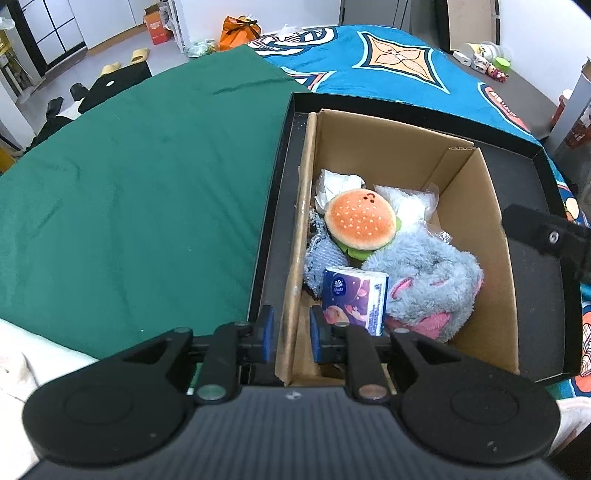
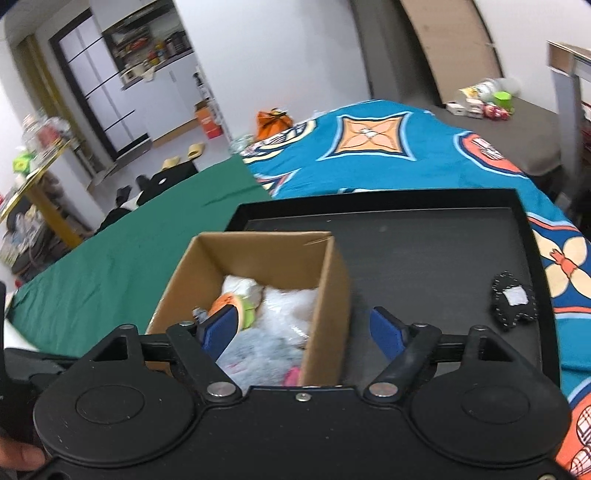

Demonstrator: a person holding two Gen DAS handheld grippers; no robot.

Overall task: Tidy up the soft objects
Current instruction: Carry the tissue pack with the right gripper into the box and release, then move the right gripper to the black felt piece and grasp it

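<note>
A cardboard box (image 1: 476, 236) stands in a black tray (image 1: 271, 206) on the bed. Inside lie a burger plush (image 1: 360, 221), a grey-blue fluffy toy (image 1: 424, 280), a purple tissue pack (image 1: 354, 295), a denim scrap (image 1: 325, 254) and white crumpled wrapping (image 1: 410, 203). My left gripper (image 1: 291, 334) straddles the box's near left wall, its blue pads shut on the cardboard. My right gripper (image 2: 303, 330) stands wide open over the box's right wall (image 2: 327, 295), the pads clear of it. A small black fabric piece with a white label (image 2: 511, 302) lies on the tray floor to the right.
A green cloth (image 1: 147, 184) covers the bed left of the tray. A blue patterned bedspread (image 1: 388, 55) lies behind and to the right. Slippers (image 1: 138, 55) and an orange bag (image 1: 240, 31) sit on the floor beyond. A cluttered grey surface (image 2: 491, 103) is at far right.
</note>
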